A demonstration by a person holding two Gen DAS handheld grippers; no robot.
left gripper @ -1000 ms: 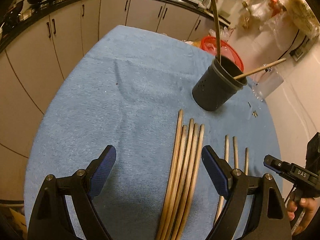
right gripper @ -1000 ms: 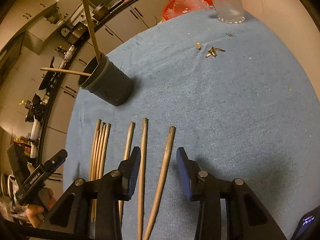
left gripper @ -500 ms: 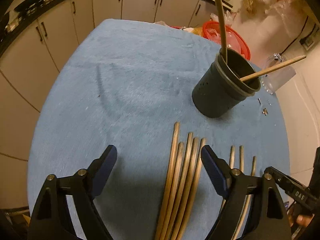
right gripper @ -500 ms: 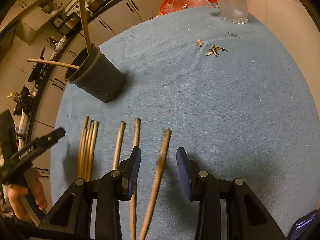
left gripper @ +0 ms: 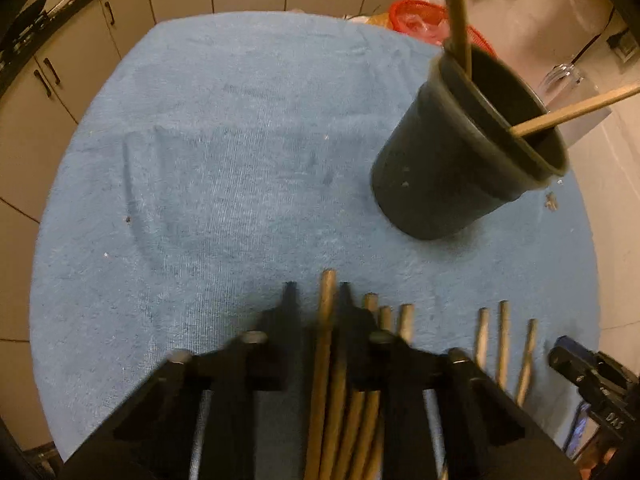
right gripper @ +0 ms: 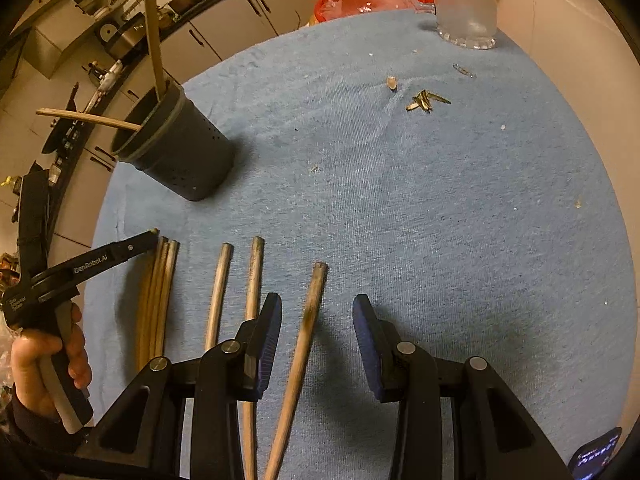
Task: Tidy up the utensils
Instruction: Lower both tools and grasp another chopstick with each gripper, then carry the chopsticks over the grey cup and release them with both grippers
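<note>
**Left gripper narrowed on one chopstick**

On the blue terry cloth (right gripper: 440, 216), the left gripper (left gripper: 316, 300) has its jaws drawn close around the leftmost wooden chopstick (left gripper: 326, 292); contact is blurred. The right gripper (right gripper: 316, 320) stands open astride a scorched wooden chopstick (right gripper: 310, 308). The dark round plastic holder (right gripper: 180, 152) stands beyond.

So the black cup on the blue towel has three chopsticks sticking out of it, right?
Not quite. The black cup stands on the blue towel, but only two chopsticks stick out of it, one upright and one leaning sideways. The right wrist view shows it best.
</note>
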